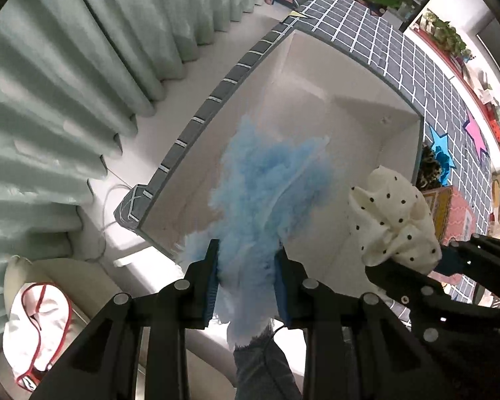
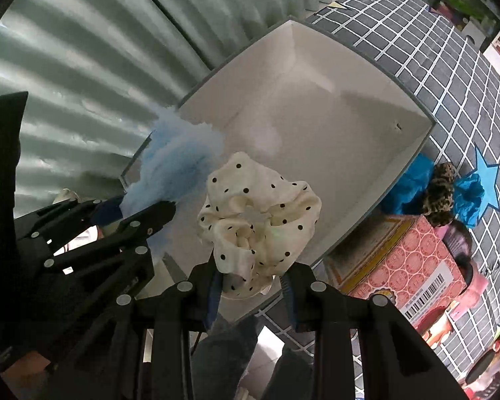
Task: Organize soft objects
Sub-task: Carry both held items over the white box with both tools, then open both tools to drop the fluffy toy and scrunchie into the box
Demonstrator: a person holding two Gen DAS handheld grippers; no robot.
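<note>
Left gripper [image 1: 246, 280] clamped on a fluffy blue scrunchie [image 1: 266, 193], held above the open white box [image 1: 366, 126], near its curtain-side wall. Right gripper [image 2: 251, 291] closed on a cream polka-dot scrunchie [image 2: 260, 213], likewise over the box, just beside the blue one. Both pointing steeply down into the bare box interior. Outside the box, on the gray grid cloth [image 2: 450, 66]: a leopard-print scrunchie [image 2: 440, 193] among bright blue fabric [image 2: 410, 183], next to a pink patterned carton [image 2: 406, 260].
</note>
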